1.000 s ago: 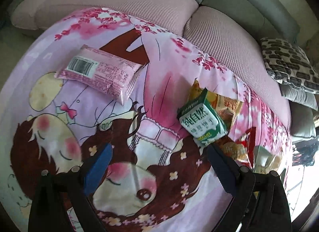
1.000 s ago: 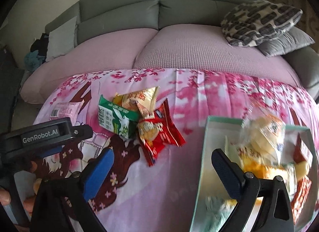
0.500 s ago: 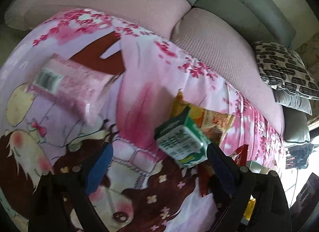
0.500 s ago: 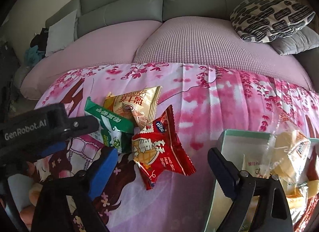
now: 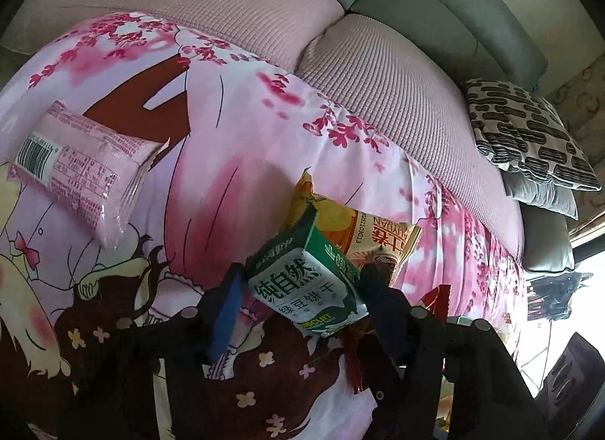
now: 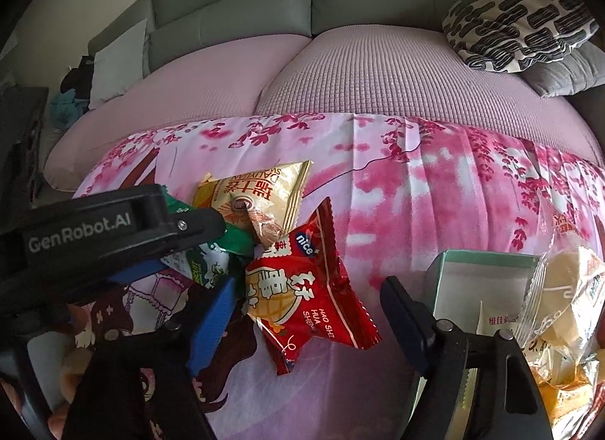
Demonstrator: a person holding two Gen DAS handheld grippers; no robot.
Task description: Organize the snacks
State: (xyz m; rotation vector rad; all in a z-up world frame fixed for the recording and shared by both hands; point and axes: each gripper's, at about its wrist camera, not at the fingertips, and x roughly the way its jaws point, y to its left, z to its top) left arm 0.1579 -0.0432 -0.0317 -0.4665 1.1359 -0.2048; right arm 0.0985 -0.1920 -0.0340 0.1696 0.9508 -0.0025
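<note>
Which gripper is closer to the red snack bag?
Right. The right gripper straddles the red bag, jaws closing, not touching. The left gripper sits beside it, around the green pack.

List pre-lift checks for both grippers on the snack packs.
1. Green biscuit pack sits between the left gripper fingers: ok. The jaws have just been closing.
2. Left pads pressing firmly on it: cannot tell.
3. Red pack sits between the right gripper fingers: ok. The jaws have just been closing.
4. Right pads touching the red pack: not ok, gaps on both sides.
5. Yellow pack clear of both targets: not ok. The green pack lies on it and the red pack abuts it.
6. Box open to receive: ok, already holds snacks.
</note>
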